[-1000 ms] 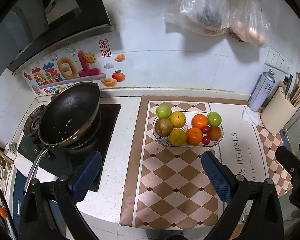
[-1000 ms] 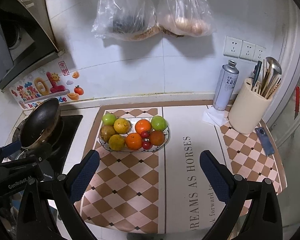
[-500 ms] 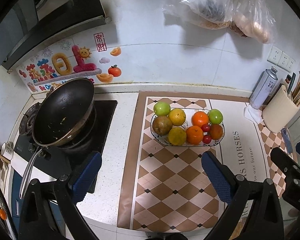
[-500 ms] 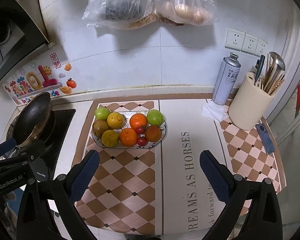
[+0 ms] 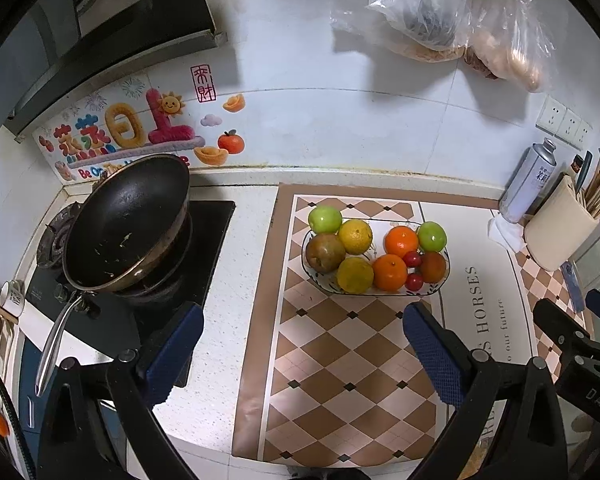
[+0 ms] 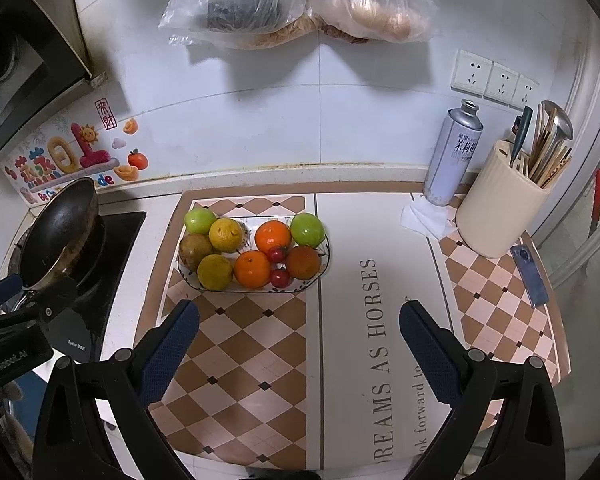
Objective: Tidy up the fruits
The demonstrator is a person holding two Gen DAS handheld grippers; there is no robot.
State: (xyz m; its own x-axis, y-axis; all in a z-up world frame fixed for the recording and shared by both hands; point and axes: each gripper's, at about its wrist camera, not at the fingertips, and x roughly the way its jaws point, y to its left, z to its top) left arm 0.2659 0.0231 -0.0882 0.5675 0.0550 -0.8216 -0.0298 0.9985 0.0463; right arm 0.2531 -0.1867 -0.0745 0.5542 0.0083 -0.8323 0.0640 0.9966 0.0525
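Observation:
A clear oval fruit plate (image 5: 444, 278) (image 6: 327, 258) stands on a checkered mat and holds green apples (image 5: 325, 219) (image 6: 307, 229), oranges (image 5: 389, 272) (image 6: 252, 269), yellow citrus (image 5: 355, 236) (image 6: 225, 234), a brown pear (image 5: 325, 252) (image 6: 195, 249) and small red tomatoes (image 5: 413, 281) (image 6: 280, 278). My left gripper (image 5: 302, 348) is open and empty, above the mat in front of the plate. My right gripper (image 6: 299, 346) is open and empty, in front of and right of the plate. The right gripper also shows at the right edge of the left wrist view (image 5: 572, 344), and the left gripper at the left edge of the right wrist view (image 6: 16, 320).
A black wok (image 5: 126, 224) (image 6: 58, 232) sits on the stove at the left. A spray can (image 6: 454, 156), a cream utensil holder (image 6: 500, 208), a tissue (image 6: 424, 216) and a blue phone (image 6: 530, 274) stand at the right. Plastic bags (image 6: 300, 0) hang on the wall.
Both grippers have moved a little forward and to the right over the counter. The fruit plate has not moved, and both grippers stay open.

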